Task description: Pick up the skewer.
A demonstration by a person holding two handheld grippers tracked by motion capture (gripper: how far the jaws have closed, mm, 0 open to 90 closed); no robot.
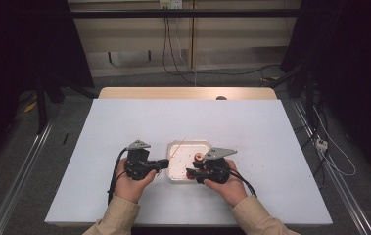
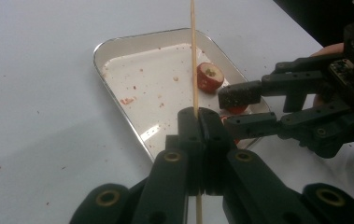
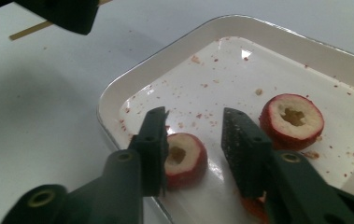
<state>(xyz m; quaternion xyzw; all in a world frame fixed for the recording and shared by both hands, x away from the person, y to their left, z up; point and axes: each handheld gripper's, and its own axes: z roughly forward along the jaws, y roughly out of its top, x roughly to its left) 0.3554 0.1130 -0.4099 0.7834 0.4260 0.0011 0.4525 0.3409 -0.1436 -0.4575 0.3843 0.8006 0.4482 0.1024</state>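
Left gripper (image 2: 198, 116) clamped tight on skewer (image 2: 193, 51), stick pointing up frame centre, probably ready for threading. Right gripper (image 3: 194, 140) jaws spread around cored fruit slice (image 3: 184, 158), lower middle of tray (image 3: 118, 93), not squeezing yet. Second slice (image 3: 292, 120) right of frame.

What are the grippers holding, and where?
The left hand-held gripper pinches a wooden stick near its lower end. The right hand-held gripper holds nothing.

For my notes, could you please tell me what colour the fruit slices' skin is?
Red skin, pale cream flesh; the fruit slices show best in the right gripper view.
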